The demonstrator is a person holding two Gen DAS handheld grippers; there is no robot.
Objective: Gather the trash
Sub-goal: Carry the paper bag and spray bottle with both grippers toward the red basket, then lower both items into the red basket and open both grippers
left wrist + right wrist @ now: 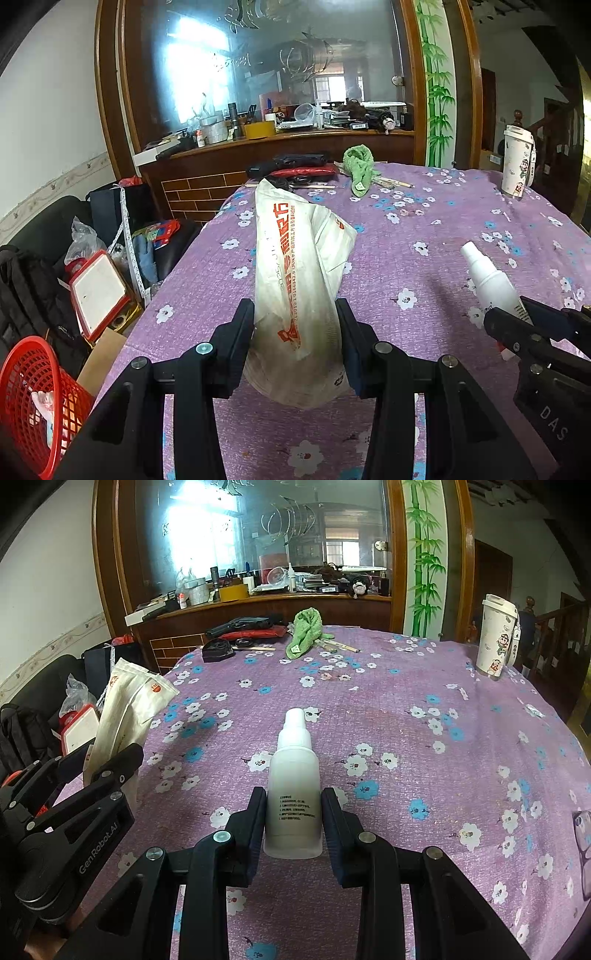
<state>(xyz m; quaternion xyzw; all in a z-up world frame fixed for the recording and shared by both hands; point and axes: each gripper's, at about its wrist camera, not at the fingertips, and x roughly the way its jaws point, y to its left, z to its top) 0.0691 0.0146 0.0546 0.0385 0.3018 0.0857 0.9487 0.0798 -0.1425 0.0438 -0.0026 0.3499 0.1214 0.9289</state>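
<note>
Between the left gripper's [295,325] closed jaws sat a crumpled white bag [299,280], lifted above the purple tablecloth [424,221]. The right gripper [294,812] likewise clamped a white bottle [295,775]. The red basket [33,398] waited at eight o'clock; best to carry both over its rim before letting go.

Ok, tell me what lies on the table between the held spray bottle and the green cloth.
Nothing: right wrist view shows only bare flowered tablecloth between spray bottle and green cloth.
</note>
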